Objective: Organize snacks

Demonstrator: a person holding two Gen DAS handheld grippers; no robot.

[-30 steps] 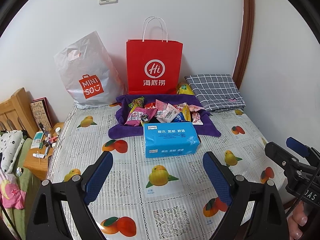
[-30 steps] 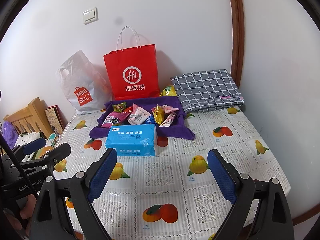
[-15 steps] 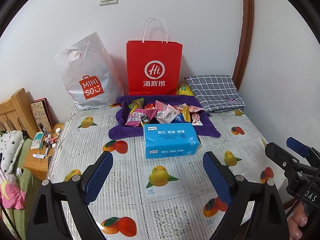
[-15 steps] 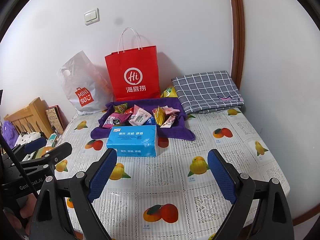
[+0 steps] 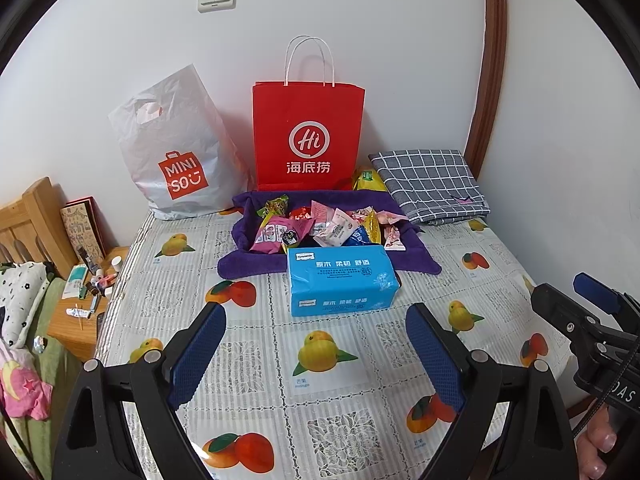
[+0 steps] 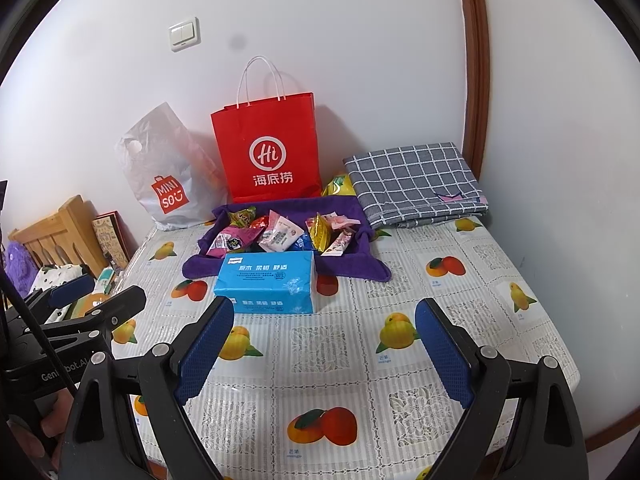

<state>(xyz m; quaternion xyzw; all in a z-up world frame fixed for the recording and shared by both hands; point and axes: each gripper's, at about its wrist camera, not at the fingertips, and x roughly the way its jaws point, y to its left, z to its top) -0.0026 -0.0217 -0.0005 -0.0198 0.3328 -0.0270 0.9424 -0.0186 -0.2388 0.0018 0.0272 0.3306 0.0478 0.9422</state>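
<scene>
Several snack packets (image 5: pixel 320 226) (image 6: pixel 276 232) lie heaped on a purple cloth (image 5: pixel 240 266) (image 6: pixel 352 266) at the back of the fruit-print table (image 5: pixel 328 412). A red paper bag (image 5: pixel 308 136) (image 6: pixel 268 148) and a white MINISO plastic bag (image 5: pixel 176 148) (image 6: pixel 168 176) stand against the wall behind them. My left gripper (image 5: pixel 316 344) is open and empty, above the table's near part. My right gripper (image 6: pixel 324 344) is open and empty too, to the left gripper's right; it shows in the left wrist view (image 5: pixel 580 312).
A blue tissue pack (image 5: pixel 342 280) (image 6: pixel 266 282) lies just in front of the cloth. A folded grey checked cloth (image 5: pixel 430 184) (image 6: pixel 416 184) sits at the back right. A wooden headboard (image 5: pixel 28 220) and a cluttered small stand (image 5: pixel 86 312) are left of the table.
Both views have shifted slightly; the objects on the table have not moved and both grippers stay open.
</scene>
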